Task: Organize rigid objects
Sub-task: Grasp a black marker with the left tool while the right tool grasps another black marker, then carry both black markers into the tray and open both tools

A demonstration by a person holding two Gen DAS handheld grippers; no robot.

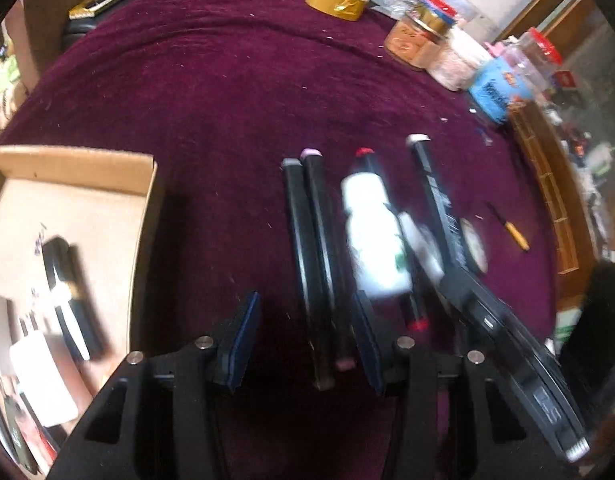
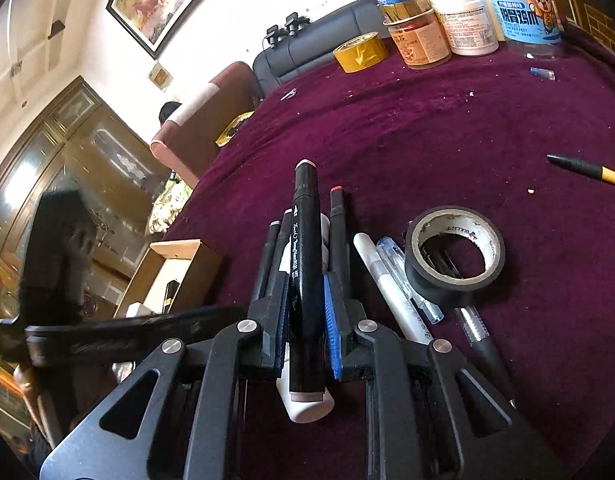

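Left of the marker row [image 1: 319, 264] sits my cardboard box [image 1: 87, 184]. My left gripper [image 1: 303, 344] hangs half-open, empty, over two markers. My right gripper [image 2: 305, 320] clamps the black marker [image 2: 305, 264] mid-barrel: light, stiff, slick plastic.

Table covering [image 2: 447, 128], across the frame: deep purple cloth with a short, matt, plush nap flecked with pale lint. Centre, black marker [image 2: 305, 264]: glossy smooth plastic with white print. Right gripper [image 2: 306, 312], lower centre: matt black plastic arms, bright metal pivot pins, blue rubbery ribbed pads [image 2: 331, 320]. Centre right, black tape roll [image 2: 453, 256]: dull black tape on a scuffed paper core. Upper centre, yellow tape roll [image 2: 360, 53]: shiny film. Left of the left-wrist view, box [image 1: 75, 168]: plain matt brown cardboard.
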